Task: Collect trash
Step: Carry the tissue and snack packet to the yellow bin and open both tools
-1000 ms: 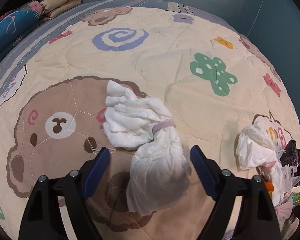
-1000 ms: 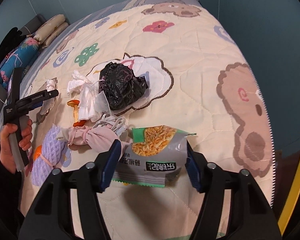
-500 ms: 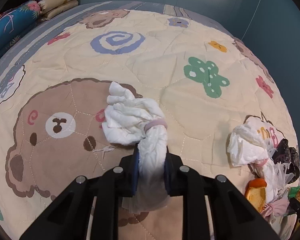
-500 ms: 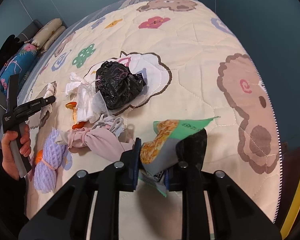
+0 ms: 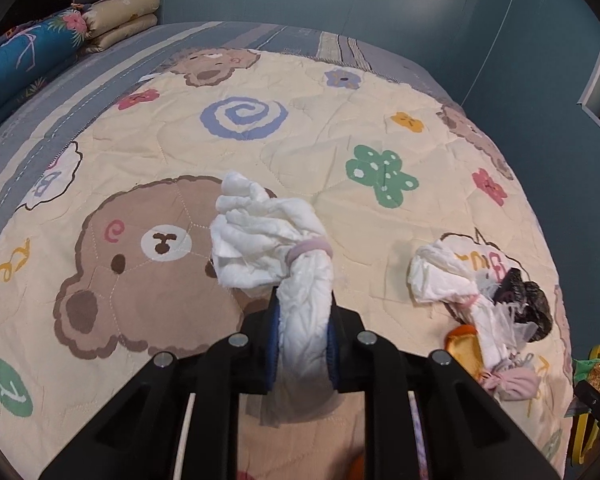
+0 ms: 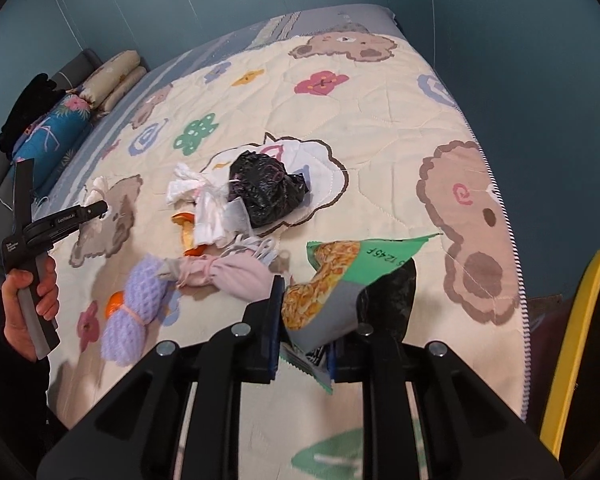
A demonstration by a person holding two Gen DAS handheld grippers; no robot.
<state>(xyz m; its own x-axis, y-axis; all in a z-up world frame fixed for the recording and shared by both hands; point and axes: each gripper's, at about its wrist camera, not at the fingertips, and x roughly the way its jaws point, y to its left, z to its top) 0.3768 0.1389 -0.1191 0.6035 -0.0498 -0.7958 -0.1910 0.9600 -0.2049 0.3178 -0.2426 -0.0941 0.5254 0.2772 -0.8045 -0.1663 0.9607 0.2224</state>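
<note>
My left gripper [image 5: 303, 336] is shut on a crumpled white tissue bundle [image 5: 276, 248] tied with a pink band, held above the bear-print quilt [image 5: 260, 140]. My right gripper [image 6: 302, 332] is shut on a green snack packet [image 6: 340, 280], lifted off the quilt [image 6: 380, 112]. More trash lies in a pile: a black plastic bag [image 6: 266, 192], white wrappers [image 6: 208, 208], a pink tied bundle [image 6: 228, 276], a purple net bundle [image 6: 134, 312] and orange peel [image 6: 186, 230]. The left gripper also shows in the right wrist view [image 6: 96, 210].
Pillows [image 5: 60, 28] lie at the head of the bed. A blue wall [image 5: 420, 8] runs behind it. A yellow frame [image 6: 572, 340] stands beside the bed's right edge. In the left wrist view the pile [image 5: 480, 296] lies to the right.
Both grippers closed from open: the left on the white tissue bundle, the right on the snack packet. Both then lifted their items off the quilt.
</note>
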